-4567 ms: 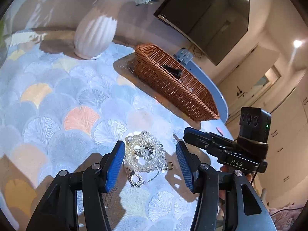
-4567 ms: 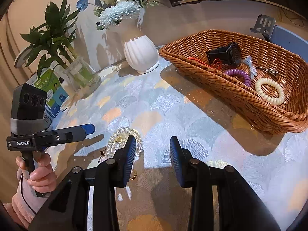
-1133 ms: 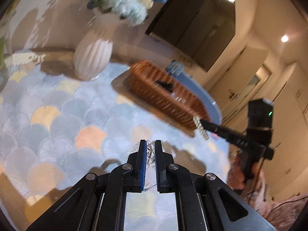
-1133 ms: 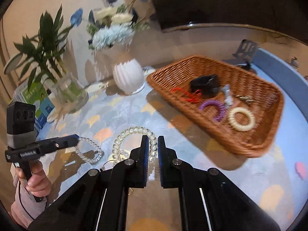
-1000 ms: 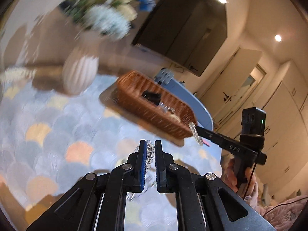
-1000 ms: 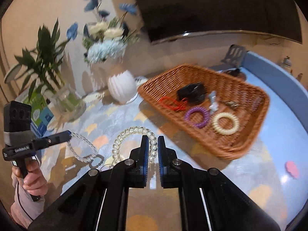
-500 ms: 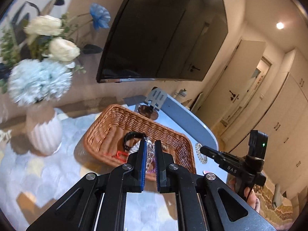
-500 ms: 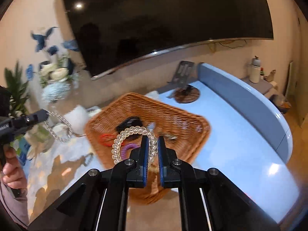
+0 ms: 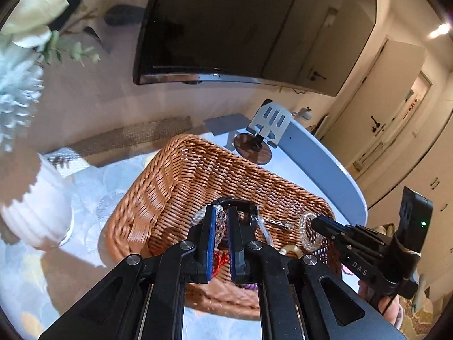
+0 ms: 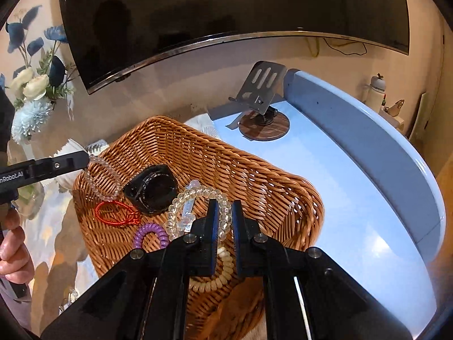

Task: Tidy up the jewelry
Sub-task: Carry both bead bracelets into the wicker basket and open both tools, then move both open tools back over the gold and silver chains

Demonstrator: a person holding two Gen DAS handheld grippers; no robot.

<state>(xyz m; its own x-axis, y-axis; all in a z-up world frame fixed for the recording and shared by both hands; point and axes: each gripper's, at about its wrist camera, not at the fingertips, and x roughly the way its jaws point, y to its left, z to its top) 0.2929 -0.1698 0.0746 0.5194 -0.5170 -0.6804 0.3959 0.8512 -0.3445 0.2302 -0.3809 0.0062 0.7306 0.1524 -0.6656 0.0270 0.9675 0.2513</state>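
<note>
- Behind the desk point(image 10: 325, 170) hangs a dark screen point(image 10: 226, 5); a basket point(image 10: 254, 175) sits on the desk.
- Step in hand: we carry two bracelets over the basket.
- Left tool point(image 9: 220, 223) pinches a clear bracelet point(image 10: 102, 178); right tool point(image 10: 225, 214) pinches a bead bracelet point(image 10: 198, 198).
- Next: part the jaws and let both drop inside.
- Clearances: watch point(image 10: 153, 188), red cord point(image 10: 116, 212), purple coil point(image 10: 150, 233) lie below; phone stand point(image 10: 260, 85) is well apart.

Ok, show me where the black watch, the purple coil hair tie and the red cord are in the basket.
black watch point(image 10: 154, 189), right wrist view, on the middle of its dark face.
purple coil hair tie point(image 10: 147, 231), right wrist view, on the top of its coiled arc.
red cord point(image 10: 113, 204), right wrist view, on the loop's upper strand.
</note>
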